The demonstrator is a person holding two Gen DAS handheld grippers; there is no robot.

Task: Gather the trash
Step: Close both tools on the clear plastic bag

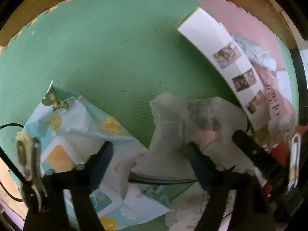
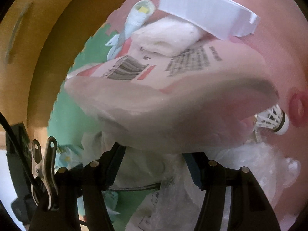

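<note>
Left wrist view, left to right: blue patterned wrapper (image 1: 80,134) lies crumpled on green mat (image 1: 115,48), its near part under the left tool's left finger; left tool (image 1: 152,150) points down, jaws wide, a translucent bag (image 1: 173,127) between them, can't tell whether the pads press it. Right of it a white box (image 1: 221,57) with small photos leans over a heap of paper trash on the pink mat (image 1: 250,19); right tool's dark finger (image 1: 256,152) shows at the right edge beside the bag. Right wrist view, left to right: green mat (image 2: 63,119), then right tool (image 2: 152,157), jaws well apart, clear crumpled plastic (image 2: 163,182) between them, grip unclear. Above it a pink bag (image 2: 173,100) with barcode, blurred, fills the middle; white tissue (image 2: 167,36) and white box (image 2: 202,17) behind; shuttlecock (image 2: 275,121) at right on pink mat (image 2: 279,48).
</note>
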